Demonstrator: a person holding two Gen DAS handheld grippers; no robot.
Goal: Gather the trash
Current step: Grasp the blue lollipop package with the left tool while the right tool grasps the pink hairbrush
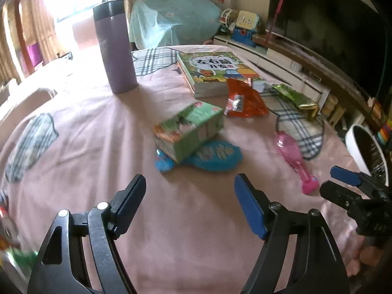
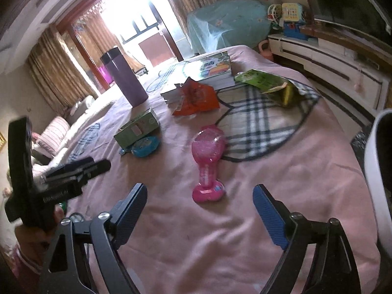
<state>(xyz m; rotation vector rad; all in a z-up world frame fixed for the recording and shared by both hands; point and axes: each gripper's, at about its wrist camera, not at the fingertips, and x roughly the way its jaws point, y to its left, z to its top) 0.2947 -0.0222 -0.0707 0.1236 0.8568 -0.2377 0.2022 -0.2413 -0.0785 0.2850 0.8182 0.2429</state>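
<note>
A green carton (image 1: 188, 129) lies tilted on a blue round wrapper (image 1: 213, 156) in the middle of the pink bed; both also show in the right wrist view, the carton (image 2: 137, 128) above the blue wrapper (image 2: 144, 147). An orange snack bag (image 1: 242, 100) (image 2: 196, 98) and a green snack bag (image 1: 294, 96) (image 2: 264, 82) lie beyond. My left gripper (image 1: 189, 204) is open and empty, short of the carton. My right gripper (image 2: 199, 208) is open and empty, just before a pink toy (image 2: 208, 161). A white bin (image 2: 379, 178) stands at the right edge.
A purple flask (image 1: 116, 49) stands upright at the back left. A stack of books (image 1: 213, 73) lies behind the orange bag. The pink toy (image 1: 294, 159) lies right of the carton. The bin (image 1: 367, 149) is off the bed's right edge. A TV cabinet (image 2: 330, 66) lines the right wall.
</note>
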